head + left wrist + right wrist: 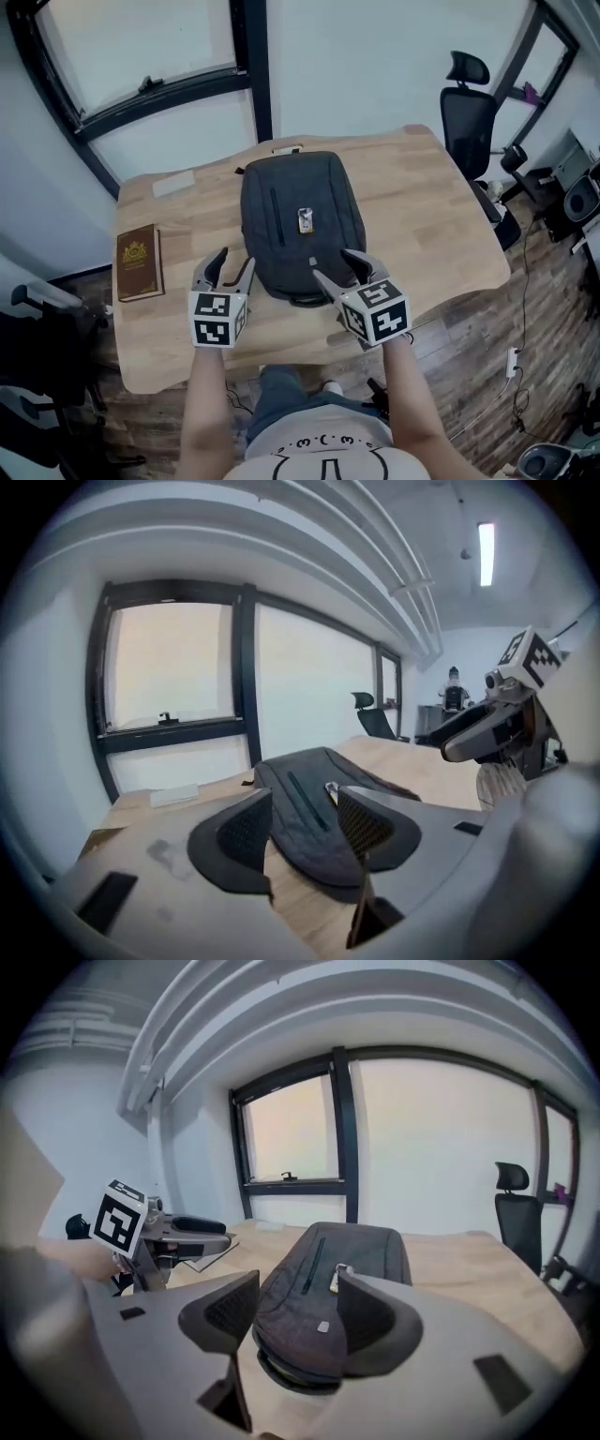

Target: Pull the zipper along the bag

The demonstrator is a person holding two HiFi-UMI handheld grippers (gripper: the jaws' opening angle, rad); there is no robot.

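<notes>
No legible text, book's (140,262) gold emblem unreadable

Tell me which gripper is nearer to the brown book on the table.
Left. The left gripper hangs just right of the book, beside the backpack's near left corner; the right gripper is farther off, over the backpack's near end.

Head view: left gripper (236,259) at 7 o'clock, tips toward 1 o'clock; right gripper (332,263) at 5 o'clock, tips toward 11 o'clock. Both jaw pairs apart, gripping nothing. Bare left forearm (200,403) and right forearm (415,398) reach forward.
</notes>
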